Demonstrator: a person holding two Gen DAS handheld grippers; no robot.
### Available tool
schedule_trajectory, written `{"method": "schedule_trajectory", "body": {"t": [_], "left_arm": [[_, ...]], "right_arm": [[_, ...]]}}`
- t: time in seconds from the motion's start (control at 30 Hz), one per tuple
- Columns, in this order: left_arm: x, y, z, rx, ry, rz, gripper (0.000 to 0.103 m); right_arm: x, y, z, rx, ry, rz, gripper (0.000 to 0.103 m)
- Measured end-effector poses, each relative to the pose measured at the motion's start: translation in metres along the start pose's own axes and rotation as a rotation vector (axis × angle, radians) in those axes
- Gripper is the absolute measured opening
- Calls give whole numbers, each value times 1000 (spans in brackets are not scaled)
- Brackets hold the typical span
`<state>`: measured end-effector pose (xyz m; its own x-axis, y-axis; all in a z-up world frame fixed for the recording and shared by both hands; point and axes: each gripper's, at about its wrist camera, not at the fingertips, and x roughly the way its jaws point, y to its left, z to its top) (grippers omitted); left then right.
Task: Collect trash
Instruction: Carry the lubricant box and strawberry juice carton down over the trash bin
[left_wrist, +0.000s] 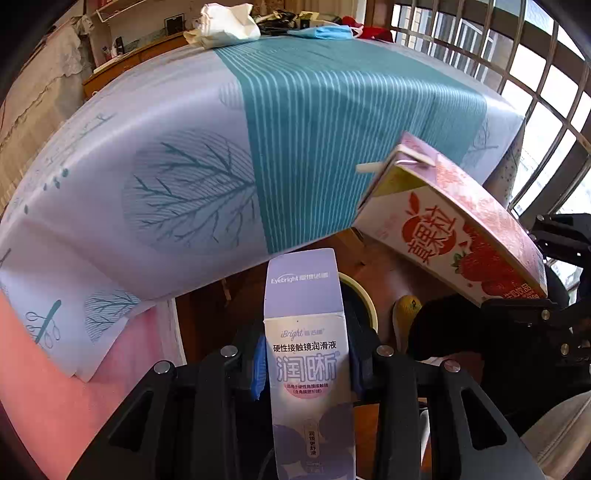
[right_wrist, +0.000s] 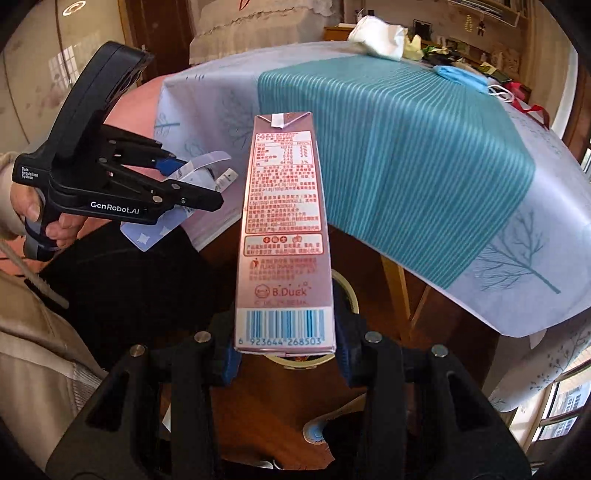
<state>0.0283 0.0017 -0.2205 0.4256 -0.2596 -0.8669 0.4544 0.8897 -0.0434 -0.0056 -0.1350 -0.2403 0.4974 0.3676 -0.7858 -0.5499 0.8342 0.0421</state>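
My left gripper (left_wrist: 306, 365) is shut on a pale purple eye-drop carton (left_wrist: 308, 354), held upright off the table's near edge. It also shows in the right wrist view (right_wrist: 192, 177), with the purple carton (right_wrist: 162, 229) in it. My right gripper (right_wrist: 286, 354) is shut on a pink strawberry milk carton (right_wrist: 284, 236), which shows in the left wrist view (left_wrist: 454, 218) with its straw. On the table's far side lie a crumpled white tissue (left_wrist: 225, 24), also in the right view (right_wrist: 376, 35), and a blue face mask (left_wrist: 325, 32), likewise (right_wrist: 463, 77).
The table (left_wrist: 147, 147) wears a pale cloth with a teal striped band and tree prints. Below the cartons a round bin rim (left_wrist: 364, 295) stands on the brown floor. Windows with grilles (left_wrist: 535, 92) are to the right. A cabinet (left_wrist: 122, 62) stands behind.
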Motion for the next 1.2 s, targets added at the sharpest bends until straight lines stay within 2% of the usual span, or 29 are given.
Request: {"method": "schedule_trajectory", "body": {"t": [0.27,0.47,0.67,0.83,1.03,1.2], "left_arm": [[64,4,-7,40,65,-44,34],[120,0,-7,60,125,-54,34],[163,-5,-5,82,132,-32,34],[196,-11,-5,109,169,-5,34],[212,-14,-6,120,205,-13,35],[220,-2,-4,98,232,-8,35]], "right_arm": [[81,-6,-9,-44,166,7,37],[140,-25,-19,-4,242,-8,37],[179,-41,-39,49,268,-28,37],[206,-60,-39,99,285,-19,37],[232,-73,-46,127,298,-18,38],[242,-70,-54,124,305,-12,38]]}}
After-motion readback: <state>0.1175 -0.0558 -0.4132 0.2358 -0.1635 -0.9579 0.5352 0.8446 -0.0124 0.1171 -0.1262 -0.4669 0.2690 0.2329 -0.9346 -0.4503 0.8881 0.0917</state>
